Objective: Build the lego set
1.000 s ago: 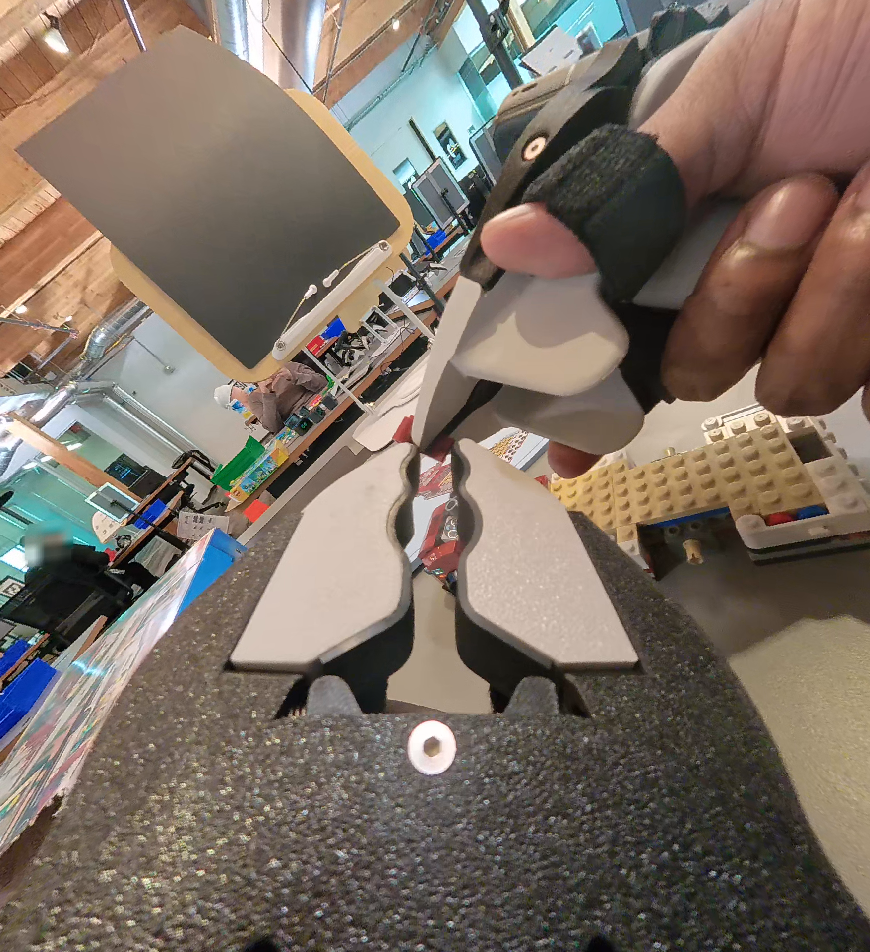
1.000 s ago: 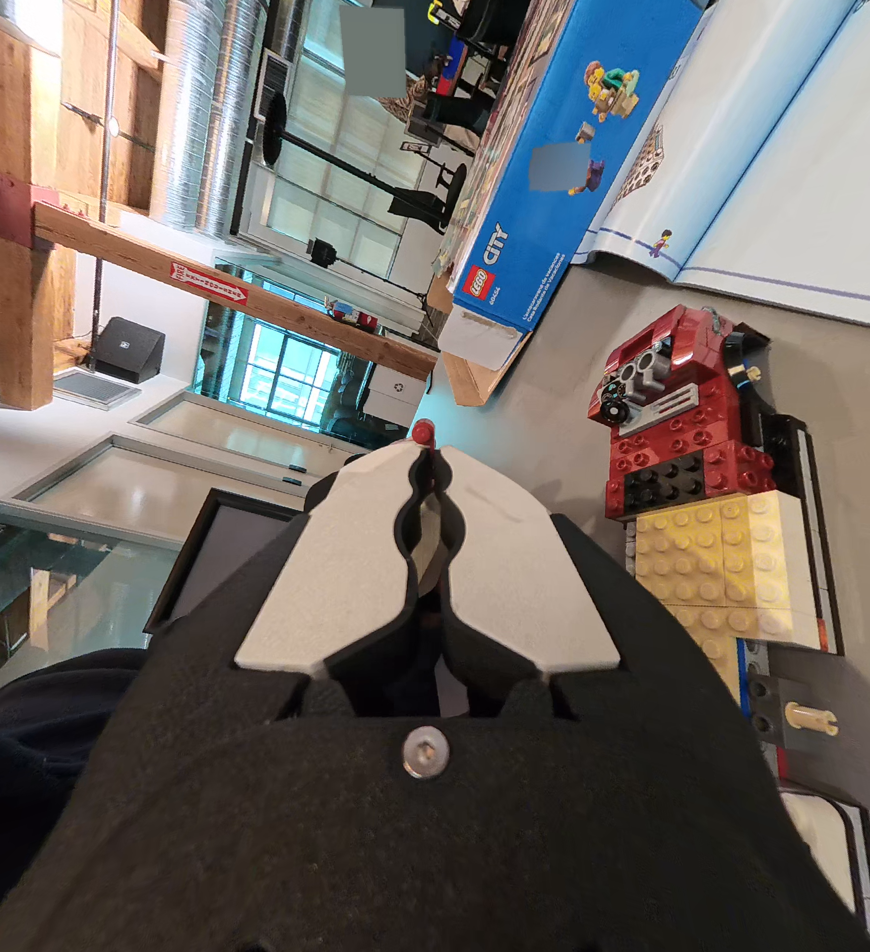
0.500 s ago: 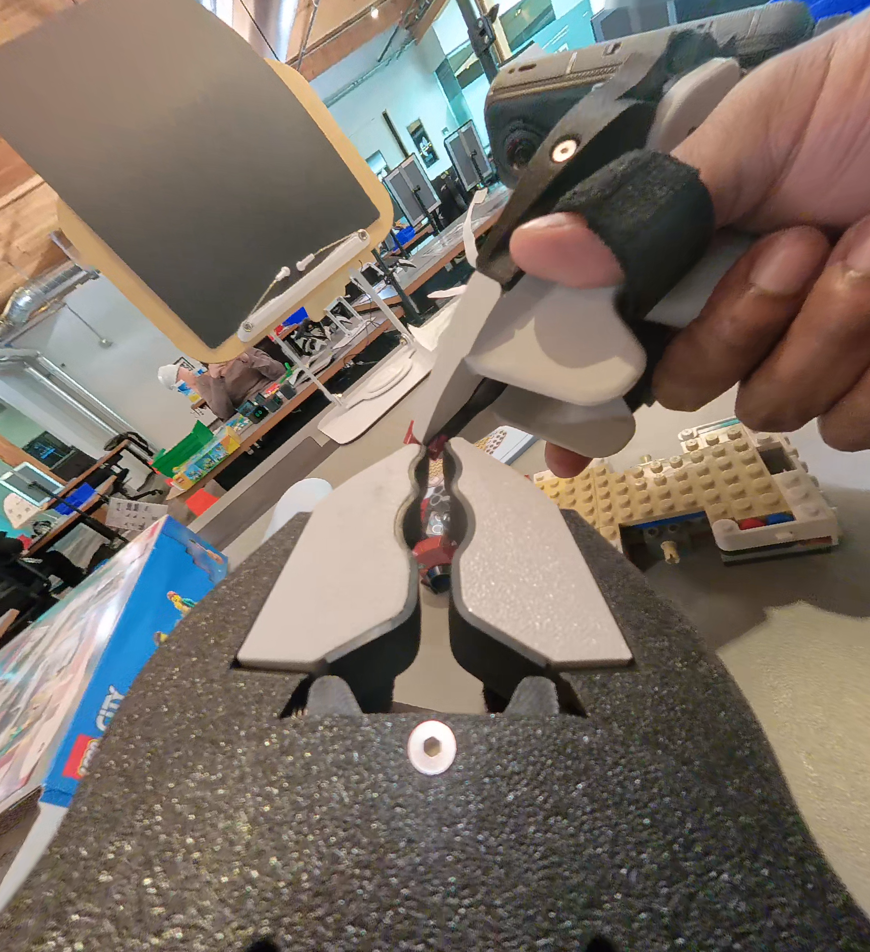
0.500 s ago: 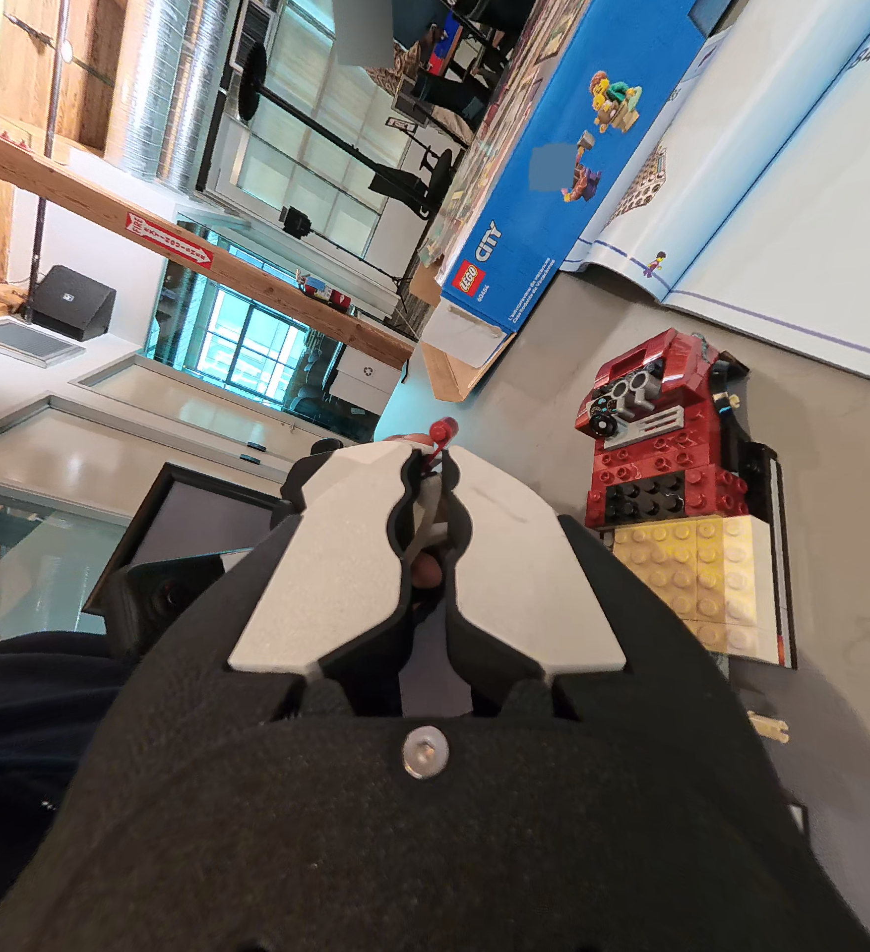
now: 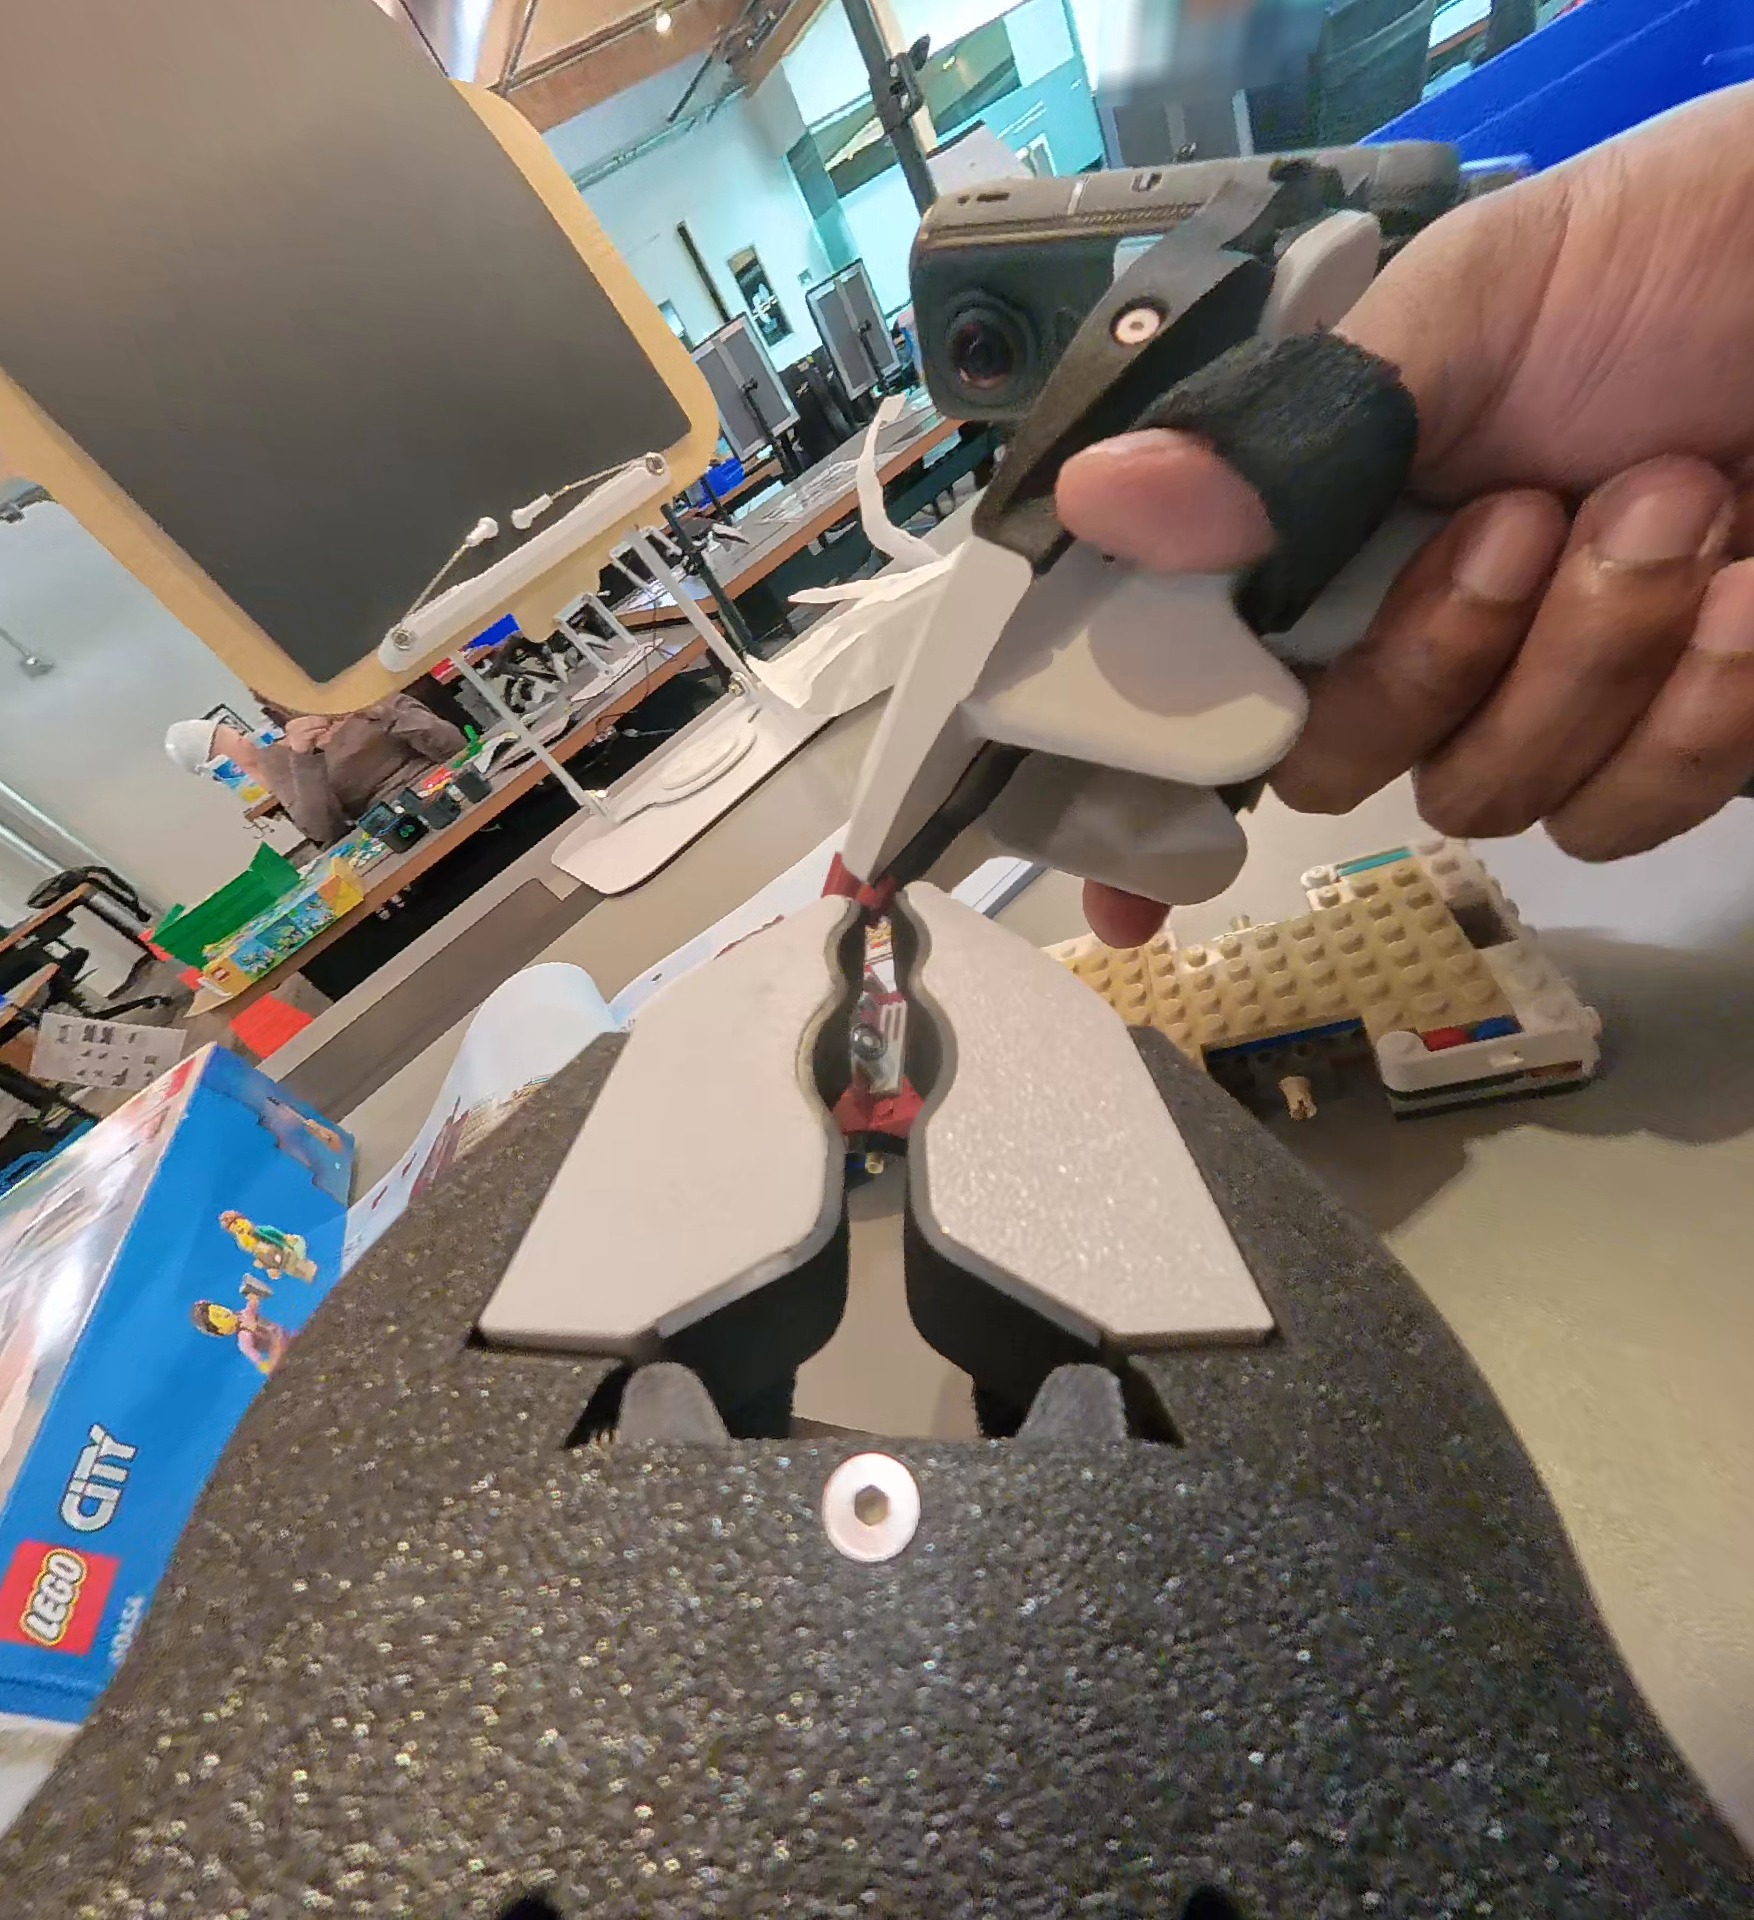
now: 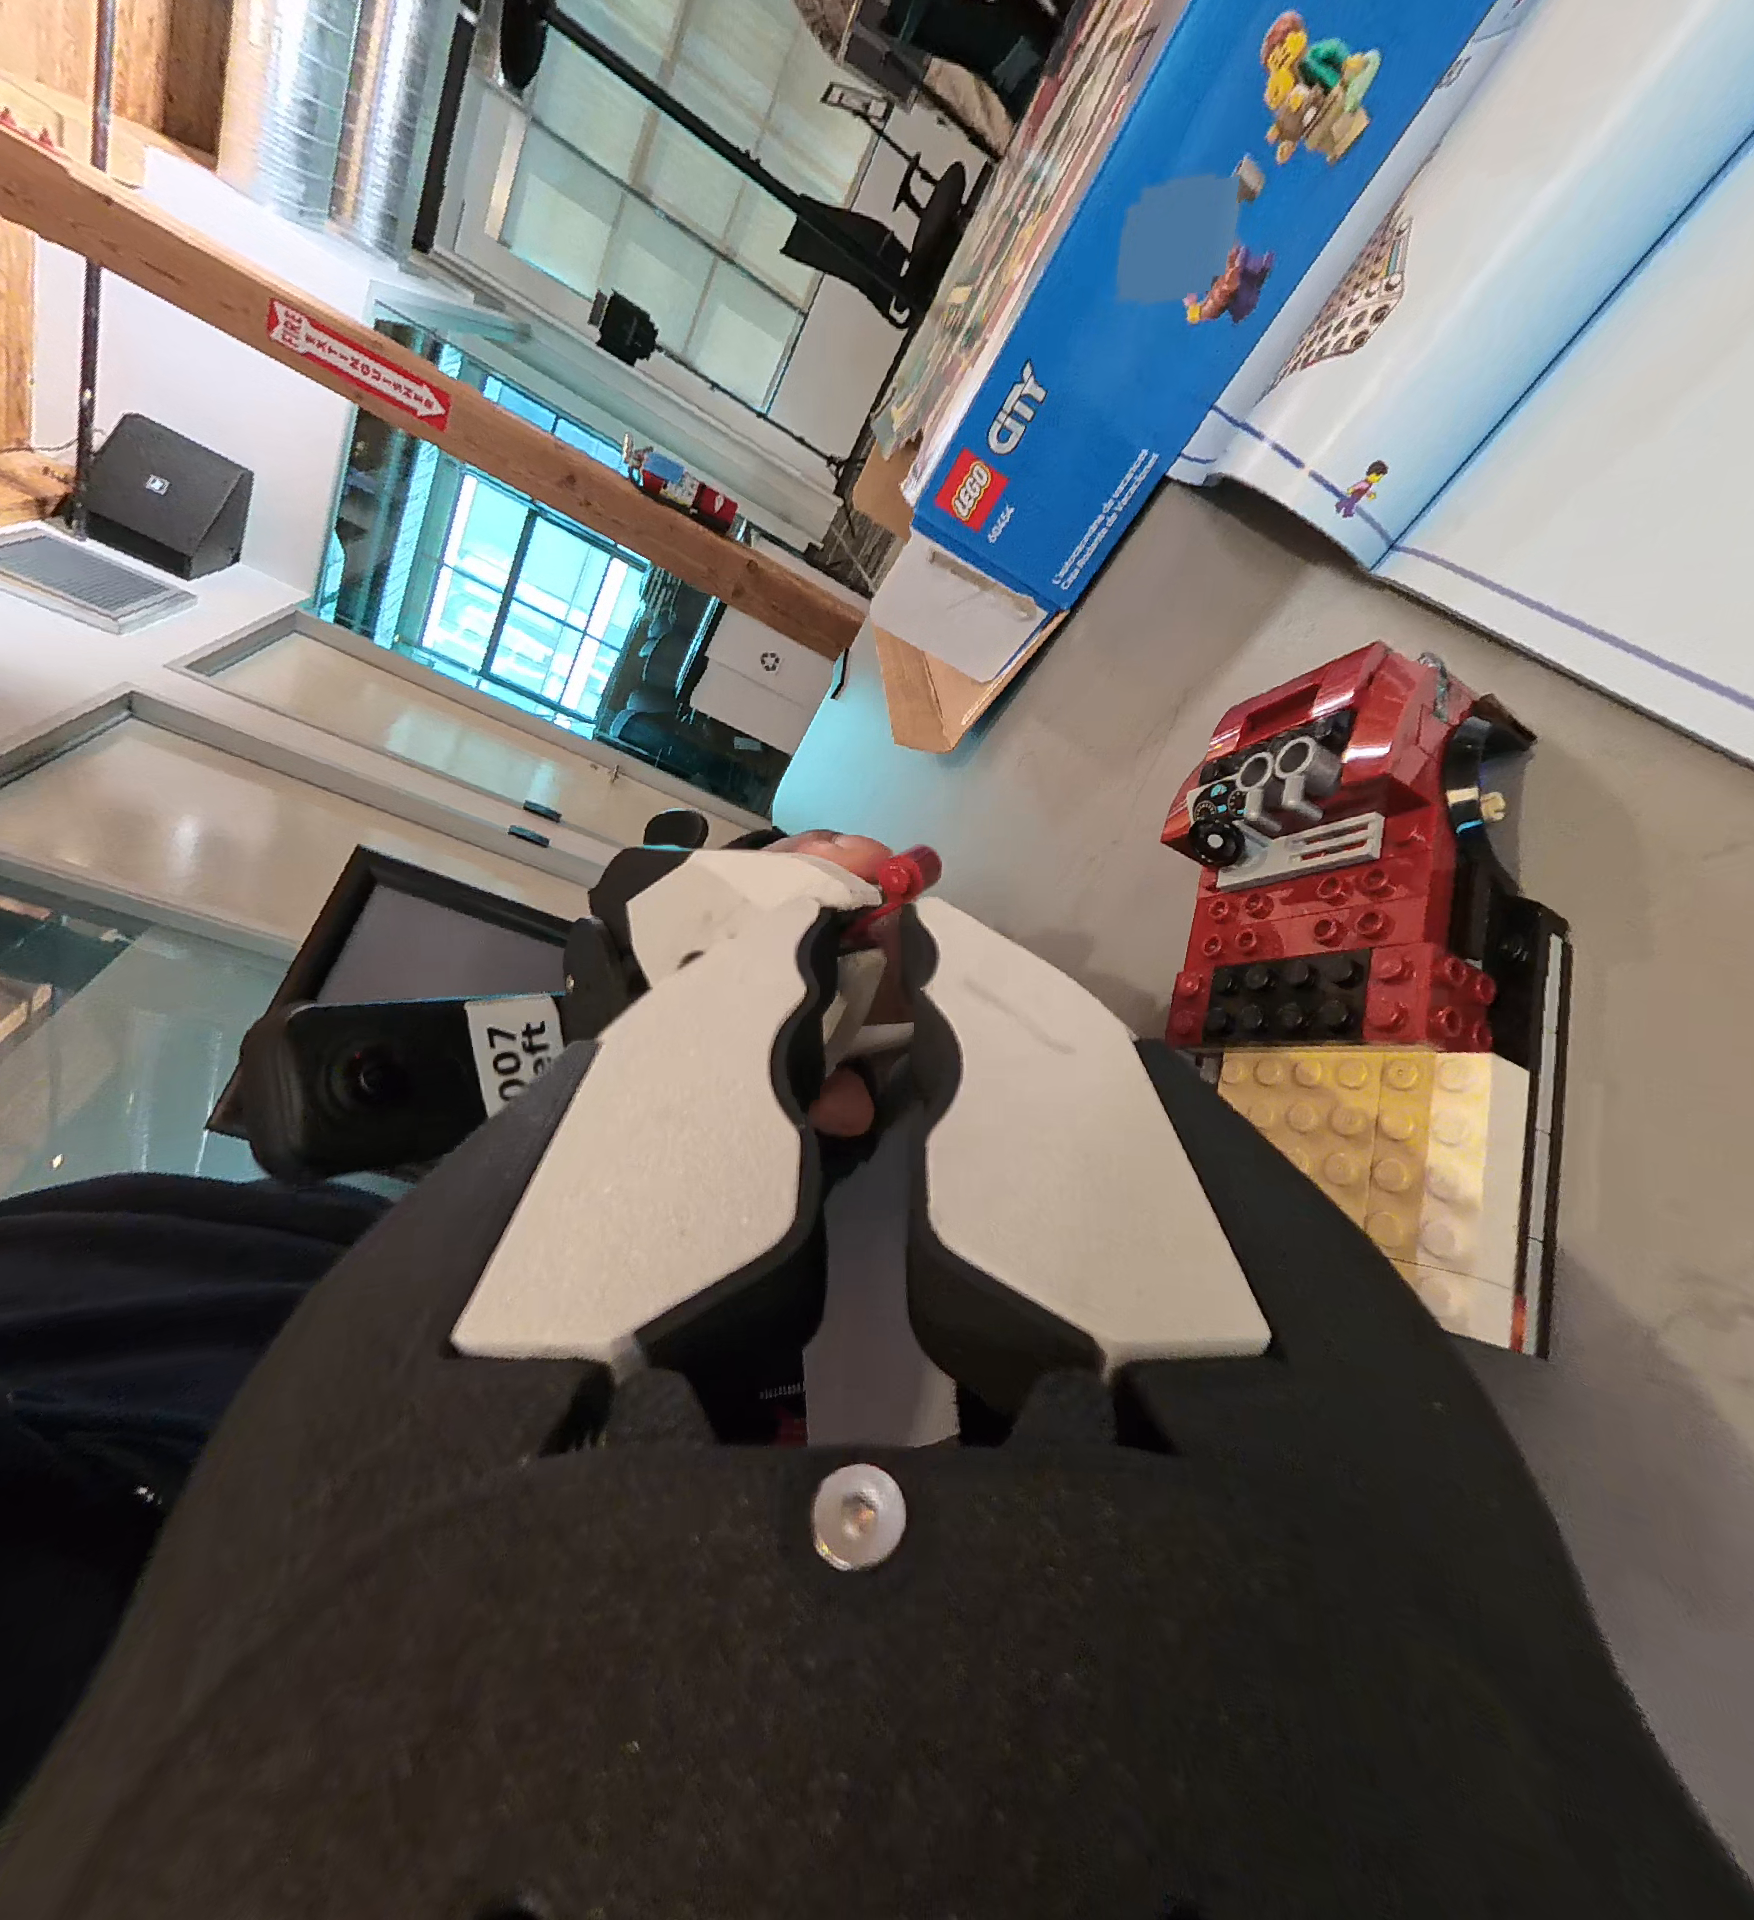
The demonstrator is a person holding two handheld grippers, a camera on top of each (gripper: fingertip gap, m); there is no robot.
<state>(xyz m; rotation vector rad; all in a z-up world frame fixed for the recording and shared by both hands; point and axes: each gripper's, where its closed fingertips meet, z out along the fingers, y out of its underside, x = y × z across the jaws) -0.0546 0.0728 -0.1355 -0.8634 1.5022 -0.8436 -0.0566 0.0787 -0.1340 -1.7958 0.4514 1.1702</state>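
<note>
My two grippers meet tip to tip above the grey table (image 5: 1631,1351). In the left wrist view my left gripper (image 5: 875,906) is shut on a small red piece (image 5: 855,885), pinched at the very tips. My right gripper (image 5: 883,864), held by a hand (image 5: 1579,520), comes in from the upper right with its tips at the same piece. In the right wrist view my right gripper (image 6: 871,920) is open, its fingers apart. The red piece (image 6: 909,868) sticks out just beyond them. It sits at the tip of the left gripper's white finger (image 6: 738,894).
A brick model with a dark red top (image 6: 1351,883) and tan base (image 5: 1320,977) lies on the table. A blue toy box (image 5: 125,1351) and an open booklet (image 6: 1579,364) lie beside it. A black board on a stand (image 5: 281,312) is behind.
The right gripper, shut on the red piece a second ago, has opened its fingers. The left gripper has closed on the piece as the two grippers came together.
</note>
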